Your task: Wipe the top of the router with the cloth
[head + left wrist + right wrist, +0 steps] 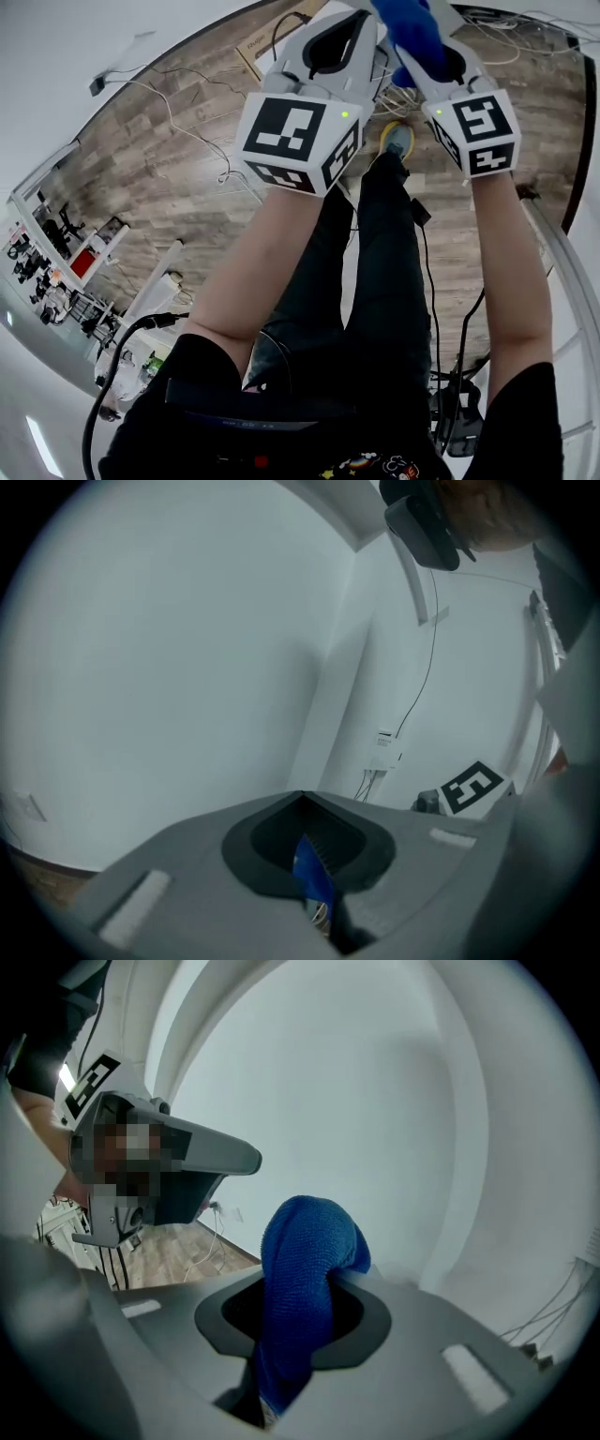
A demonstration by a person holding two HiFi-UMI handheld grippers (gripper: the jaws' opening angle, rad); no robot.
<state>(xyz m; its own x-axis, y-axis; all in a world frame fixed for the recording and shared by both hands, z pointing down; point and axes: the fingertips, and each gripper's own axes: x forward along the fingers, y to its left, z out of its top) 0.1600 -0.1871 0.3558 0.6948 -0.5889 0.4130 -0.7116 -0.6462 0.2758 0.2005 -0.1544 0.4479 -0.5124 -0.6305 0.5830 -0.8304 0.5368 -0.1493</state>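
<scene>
While the two grippers are held out side by side above the person's legs (375, 281), the blue cloth (305, 1279) is clamped in the fingers of the right gripper (433, 58). In the right gripper view the cloth is pinched low in the slot between the fingers. Its free part is bunched into a rounded hump that stands above them and is folded over toward the right. In the head view the same cloth is seen as a blue bundle at the top edge, just beside the left gripper (330, 45); whether it is touched by that gripper cannot be told. The fingers of the left gripper are drawn almost together, with only a thin slit left between them. A narrow blue sliver is visible in that slit, but what it is cannot be made out. Both grippers are held well above the wooden floor (159, 150), on which loose cables (202, 141) are strewn. A shoe (397, 139) is seen on the floor below the grippers. A plain white wall (169, 649) is faced by the left gripper.
</scene>
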